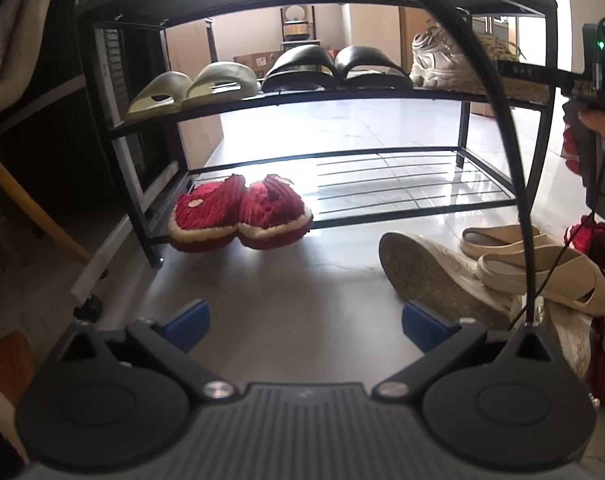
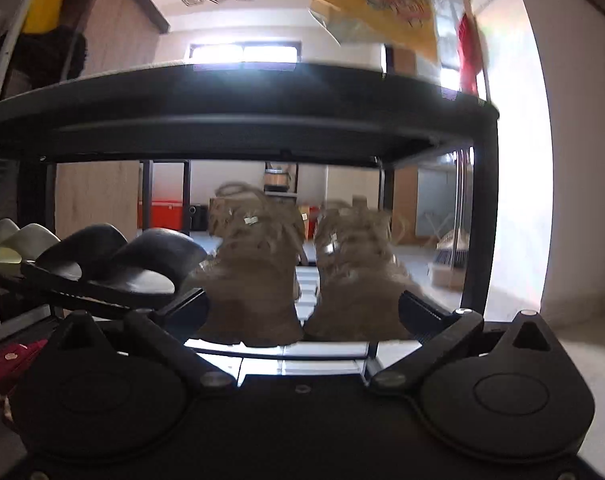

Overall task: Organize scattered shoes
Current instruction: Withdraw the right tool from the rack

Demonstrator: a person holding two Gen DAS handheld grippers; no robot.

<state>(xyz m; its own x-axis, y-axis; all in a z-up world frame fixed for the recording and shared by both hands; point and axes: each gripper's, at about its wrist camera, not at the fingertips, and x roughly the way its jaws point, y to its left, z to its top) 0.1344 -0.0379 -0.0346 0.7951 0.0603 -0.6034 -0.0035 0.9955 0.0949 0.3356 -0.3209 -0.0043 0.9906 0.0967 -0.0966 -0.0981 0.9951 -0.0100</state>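
Black metal shoe rack (image 1: 342, 98), two open tiers under a solid top board, stands on pale glossy floor tiles (image 1: 270, 280).

Middle tier, left to right in the left wrist view: pair of cream rubber slides (image 1: 190, 88), pair of black rubber slides (image 1: 334, 66), pair of beige lace-up sneakers (image 1: 438, 60) at the right end. All sit side by side on the shelf.

Bottom wire tier: pair of red knitted slippers with cream trim (image 1: 238, 214) at the left end, toes overhanging the near edge. Rest of that tier shows bare wire.

Floor, near right of the rack: one beige canvas shoe lying on its side with its sole showing (image 1: 434, 276); just right of it, touching, a pair of tan rubber sandals (image 1: 542, 268). More red material at the far right edge, identity unclear.

Left gripper (image 1: 304, 322): low over the floor in front of the rack, blue-padded fingers (image 1: 188, 324) wide apart, holding nothing.

Right gripper (image 2: 302, 312): level with the middle tier, black fingers (image 2: 418, 312) spread on either side of the heels of the beige sneakers (image 2: 302, 272); image blurred, contact with the shoes cannot be judged. Black slides (image 2: 110, 268) lie just left of them.
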